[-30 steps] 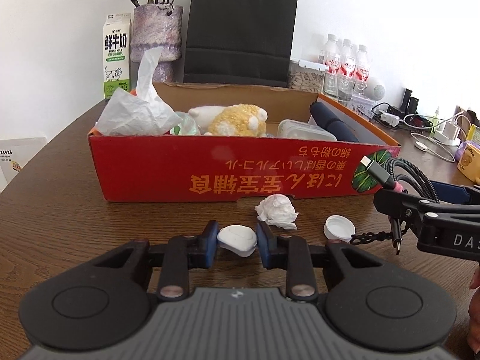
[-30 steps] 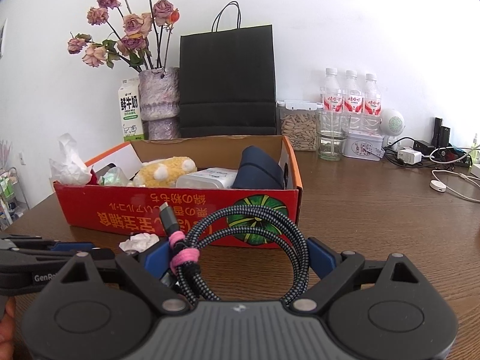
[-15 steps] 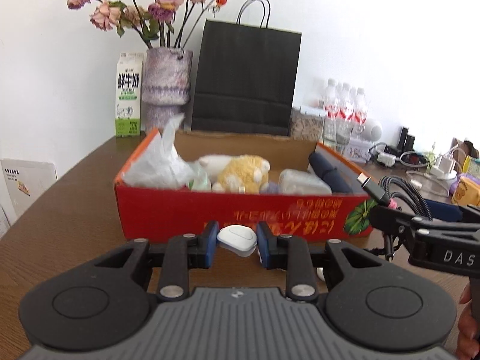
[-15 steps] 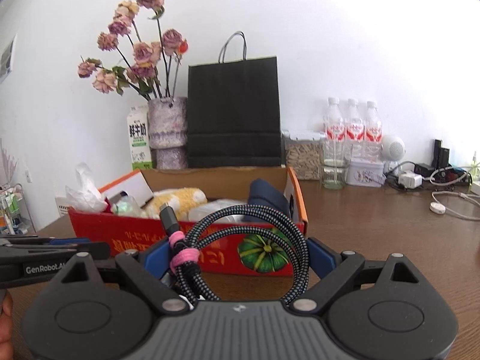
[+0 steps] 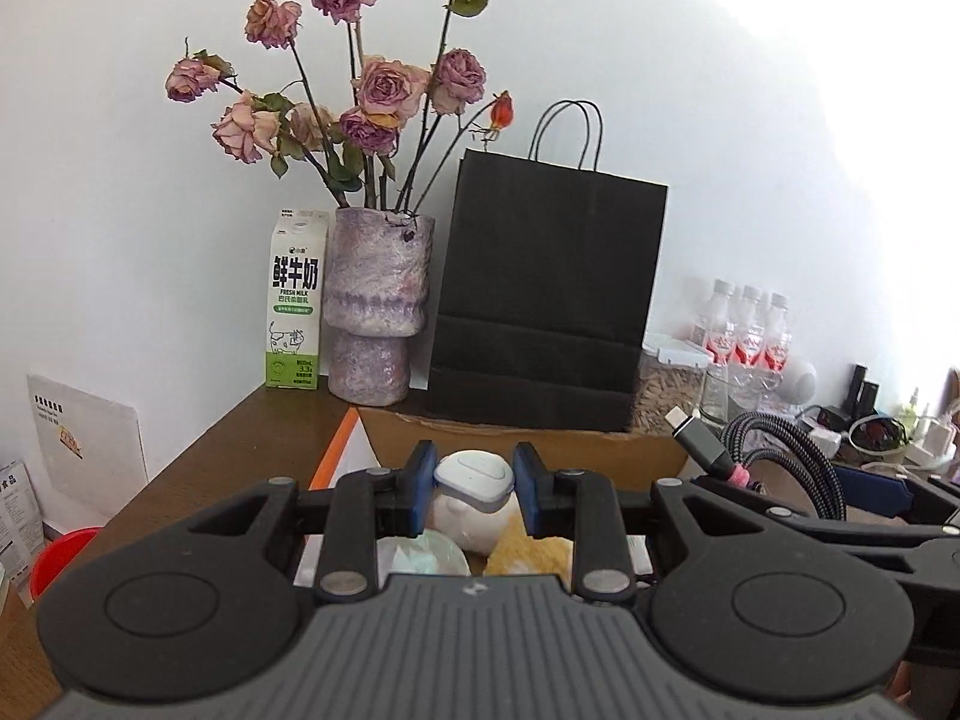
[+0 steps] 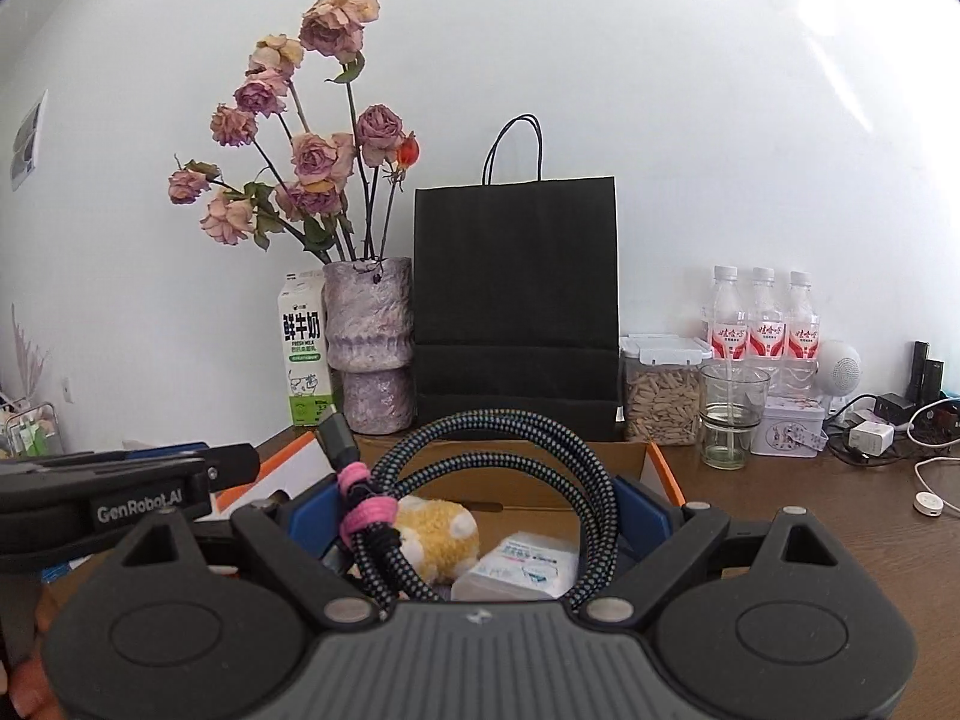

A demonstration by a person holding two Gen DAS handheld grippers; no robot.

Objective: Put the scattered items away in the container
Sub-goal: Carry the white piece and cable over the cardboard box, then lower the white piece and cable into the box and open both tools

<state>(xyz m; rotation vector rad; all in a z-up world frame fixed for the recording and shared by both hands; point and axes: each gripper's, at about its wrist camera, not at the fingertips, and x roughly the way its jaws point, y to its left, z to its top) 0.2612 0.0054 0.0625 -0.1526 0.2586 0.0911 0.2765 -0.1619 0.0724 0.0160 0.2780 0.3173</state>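
My left gripper point(image 5: 474, 483) is shut on a small white rounded case point(image 5: 474, 475) and hangs above the open cardboard box point(image 5: 516, 450). Below it lie a yellow-and-white plush toy point(image 5: 528, 546) and a pale wrapped item point(image 5: 420, 555). My right gripper point(image 6: 480, 510) is shut on a coiled braided cable point(image 6: 498, 468) bound with a pink tie; it also hovers over the box point(image 6: 540, 468), with the plush toy point(image 6: 438, 534) and a clear plastic case point(image 6: 522, 561) beneath. The cable point(image 5: 774, 456) and right gripper arm show at right in the left wrist view.
Behind the box stand a milk carton point(image 5: 294, 306), a vase of dried roses point(image 5: 375, 312) and a black paper bag point(image 5: 540, 300). Water bottles point(image 6: 762, 324), a jar of seeds point(image 6: 660, 390), a glass point(image 6: 732, 414) and chargers with cords point(image 6: 870, 432) crowd the right side.
Both grippers have risen and moved forward from in front of the red box wall to above the box's inside, each still holding its item.
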